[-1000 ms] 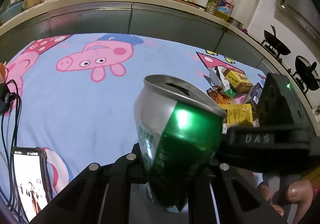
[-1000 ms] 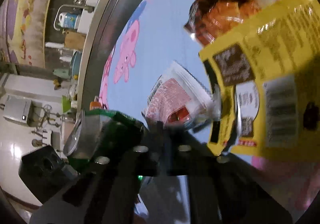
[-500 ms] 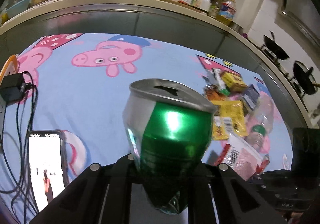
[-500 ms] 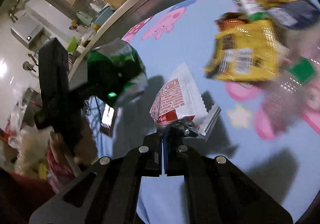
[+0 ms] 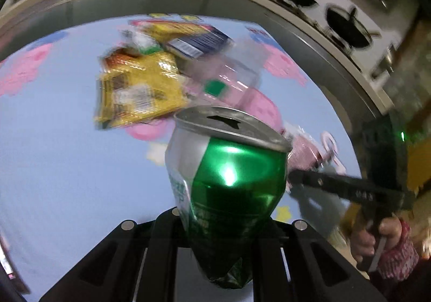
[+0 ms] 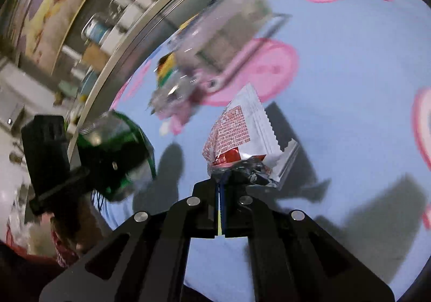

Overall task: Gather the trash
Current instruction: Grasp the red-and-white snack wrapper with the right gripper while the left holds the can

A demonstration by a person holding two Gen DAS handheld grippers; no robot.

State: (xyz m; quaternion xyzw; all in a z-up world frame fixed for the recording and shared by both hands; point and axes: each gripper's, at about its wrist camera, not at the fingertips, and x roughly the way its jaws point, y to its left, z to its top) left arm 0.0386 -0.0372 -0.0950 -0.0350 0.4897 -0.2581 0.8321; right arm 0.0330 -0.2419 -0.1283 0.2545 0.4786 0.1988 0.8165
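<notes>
My left fingers [image 5: 226, 256] squeeze a green can [image 5: 229, 183]. My right fingers [image 6: 223, 180] pinch a red-and-white wrapper [image 6: 242, 137], high over the tabletop [image 6: 350, 92] with open blue room around.

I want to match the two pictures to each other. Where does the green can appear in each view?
Left wrist: the green can fills the lower centre, its crushed base pinched in the left gripper.
Right wrist: the can is at the left edge, blurred, in front of the black gripper.
Shared landmark: the red and white wrapper, held by the right gripper, shows right of the can in the left wrist view.
</notes>
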